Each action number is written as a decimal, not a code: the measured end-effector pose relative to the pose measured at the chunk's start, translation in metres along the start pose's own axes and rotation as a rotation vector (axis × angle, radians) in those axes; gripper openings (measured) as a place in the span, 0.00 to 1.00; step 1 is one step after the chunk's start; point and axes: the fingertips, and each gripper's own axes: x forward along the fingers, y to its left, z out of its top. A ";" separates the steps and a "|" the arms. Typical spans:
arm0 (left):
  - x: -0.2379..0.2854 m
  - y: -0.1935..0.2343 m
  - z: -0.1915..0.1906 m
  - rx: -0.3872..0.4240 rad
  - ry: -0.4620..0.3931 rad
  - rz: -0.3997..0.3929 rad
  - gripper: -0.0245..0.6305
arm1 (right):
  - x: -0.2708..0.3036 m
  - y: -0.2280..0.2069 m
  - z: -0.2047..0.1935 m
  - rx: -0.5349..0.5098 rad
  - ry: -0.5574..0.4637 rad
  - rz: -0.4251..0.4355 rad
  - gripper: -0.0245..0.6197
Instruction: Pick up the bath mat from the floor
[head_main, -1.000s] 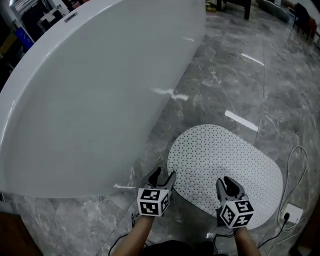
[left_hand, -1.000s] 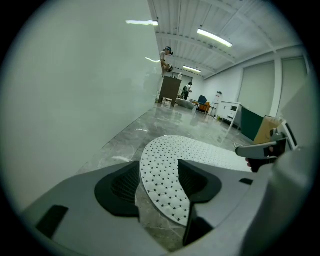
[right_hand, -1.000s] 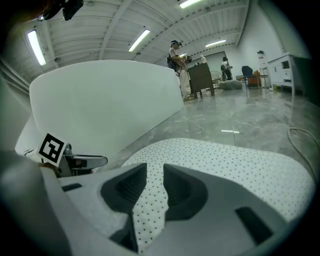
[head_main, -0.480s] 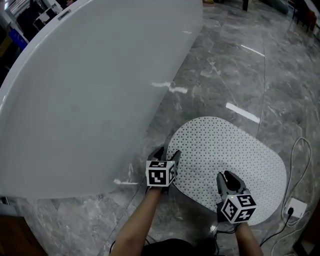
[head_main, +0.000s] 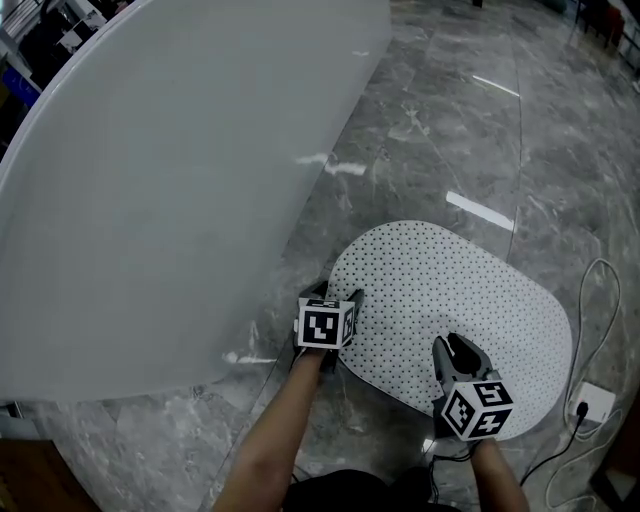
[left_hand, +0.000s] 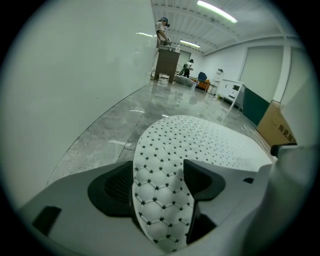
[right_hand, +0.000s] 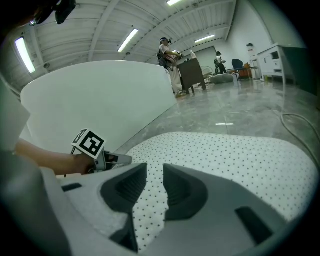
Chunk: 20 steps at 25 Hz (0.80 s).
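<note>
The white oval bath mat (head_main: 450, 290), dotted with small holes, lies on the grey marble floor beside the bathtub. My left gripper (head_main: 334, 293) is at the mat's near left edge with its jaws opening. In the left gripper view, a curled-up flap of the mat (left_hand: 160, 200) shows its hexagon underside between the wide-spread jaws of my left gripper (left_hand: 159, 170), which do not squeeze it. My right gripper (head_main: 456, 347) is at the mat's near edge. In the right gripper view, my right gripper (right_hand: 155, 172) has its jaws nearly together on the mat's rim (right_hand: 150, 210).
A large white bathtub (head_main: 170, 170) fills the left side, close to my left gripper. A white cable (head_main: 600, 290) and a power socket (head_main: 593, 400) lie on the floor right of the mat. A cardboard box (left_hand: 280, 130) and people (left_hand: 162, 27) are far behind.
My left gripper has moved forward onto the mat's left edge and its jaws have spread wider. The right gripper has stayed at the near edge.
</note>
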 end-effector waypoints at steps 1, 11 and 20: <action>0.000 -0.003 -0.001 0.005 0.005 -0.011 0.51 | -0.001 0.000 0.000 0.003 0.000 -0.001 0.20; -0.004 -0.040 -0.005 0.119 0.061 -0.060 0.12 | -0.018 -0.015 -0.005 0.048 -0.003 -0.039 0.20; -0.031 -0.086 0.016 0.033 0.042 -0.186 0.08 | -0.080 -0.065 -0.019 0.165 -0.036 -0.203 0.20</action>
